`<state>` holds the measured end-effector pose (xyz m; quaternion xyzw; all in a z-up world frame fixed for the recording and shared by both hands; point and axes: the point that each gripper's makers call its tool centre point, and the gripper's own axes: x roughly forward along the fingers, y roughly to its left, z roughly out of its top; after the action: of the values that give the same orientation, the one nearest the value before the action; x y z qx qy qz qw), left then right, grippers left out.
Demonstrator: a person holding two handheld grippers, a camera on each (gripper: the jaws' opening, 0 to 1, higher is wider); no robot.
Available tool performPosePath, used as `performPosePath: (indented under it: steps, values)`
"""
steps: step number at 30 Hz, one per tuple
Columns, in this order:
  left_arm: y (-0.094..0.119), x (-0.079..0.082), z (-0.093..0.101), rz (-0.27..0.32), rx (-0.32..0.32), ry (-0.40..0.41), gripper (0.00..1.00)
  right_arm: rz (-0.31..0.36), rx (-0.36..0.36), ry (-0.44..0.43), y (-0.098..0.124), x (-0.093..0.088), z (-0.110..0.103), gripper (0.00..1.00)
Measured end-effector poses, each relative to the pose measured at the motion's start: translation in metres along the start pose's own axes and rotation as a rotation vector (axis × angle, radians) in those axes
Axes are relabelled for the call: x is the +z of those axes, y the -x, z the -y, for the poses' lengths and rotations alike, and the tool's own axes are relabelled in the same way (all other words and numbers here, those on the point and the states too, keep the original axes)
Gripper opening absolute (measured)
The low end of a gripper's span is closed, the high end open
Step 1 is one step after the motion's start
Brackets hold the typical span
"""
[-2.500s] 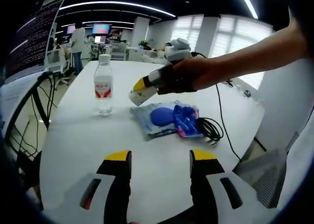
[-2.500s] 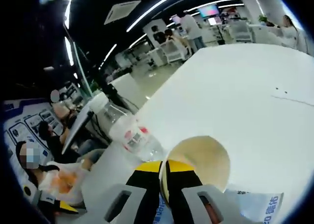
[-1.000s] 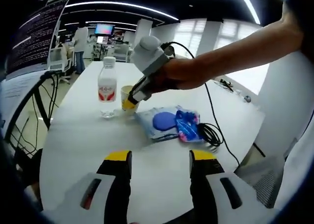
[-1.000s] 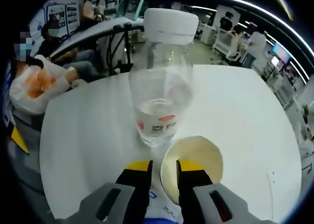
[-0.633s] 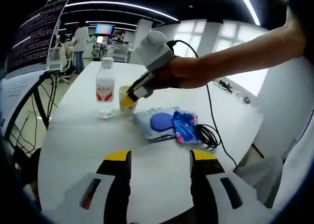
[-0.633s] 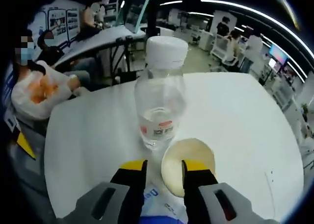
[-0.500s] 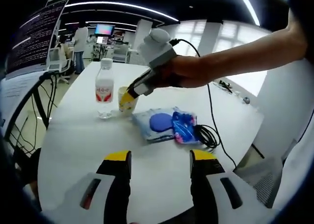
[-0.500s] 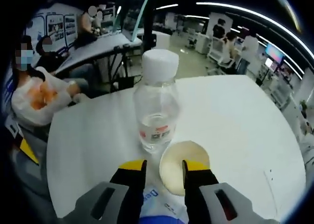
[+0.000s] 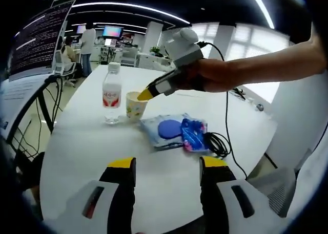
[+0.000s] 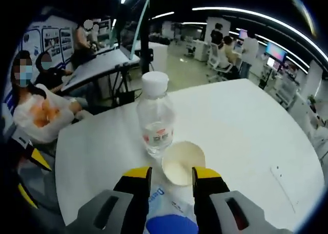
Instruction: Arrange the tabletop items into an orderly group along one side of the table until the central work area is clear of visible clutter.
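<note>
On the white table (image 9: 77, 142) in the left gripper view, a clear water bottle (image 9: 111, 93) with a white cap and red label stands upright, and a paper cup (image 9: 135, 105) stands just beside it, on the side nearer a blue packet (image 9: 169, 129). That packet lies flat by a smaller blue and pink pack (image 9: 193, 133), with a coiled black cable (image 9: 218, 144) touching its far edge. The left gripper (image 9: 166, 165) hangs low over bare tabletop with its yellow-tipped jaws spread wide and nothing between them. A person's hand (image 9: 212, 75) holds the right gripper (image 9: 144, 94) above the cup, its yellow tip at the cup's rim; whether it touches the rim cannot be told. From the right gripper view, the right gripper (image 10: 169, 173) has its jaws parted, gripping nothing, and the cup (image 10: 183, 163) stands open-mouthed just ahead of them. The bottle (image 10: 155, 121) is upright next to the cup, and the blue packet (image 10: 166, 213) lies under the jaws.
</note>
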<state>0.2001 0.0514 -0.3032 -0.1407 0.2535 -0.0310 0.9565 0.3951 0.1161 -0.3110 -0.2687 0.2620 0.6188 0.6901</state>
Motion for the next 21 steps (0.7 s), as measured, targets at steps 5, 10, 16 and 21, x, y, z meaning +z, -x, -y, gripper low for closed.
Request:
performPosePath:
  steps: [5,10,16,21]
  values:
    - [0.006,0.001,0.0,-0.002,0.009,-0.002,0.51,0.022,-0.023,-0.049,0.016,-0.011,0.006,0.3]
    - [0.008,0.001,-0.004,-0.008,0.011,-0.004,0.51,0.031,-0.054,-0.095,0.037,-0.029,0.015,0.31]
    - [0.009,0.001,-0.002,-0.011,0.003,-0.008,0.52,0.016,-0.093,-0.143,0.065,-0.067,0.018,0.32]
    - [0.006,-0.004,0.006,-0.034,-0.02,-0.025,0.51,0.001,-0.129,-0.209,0.085,-0.096,0.025,0.31]
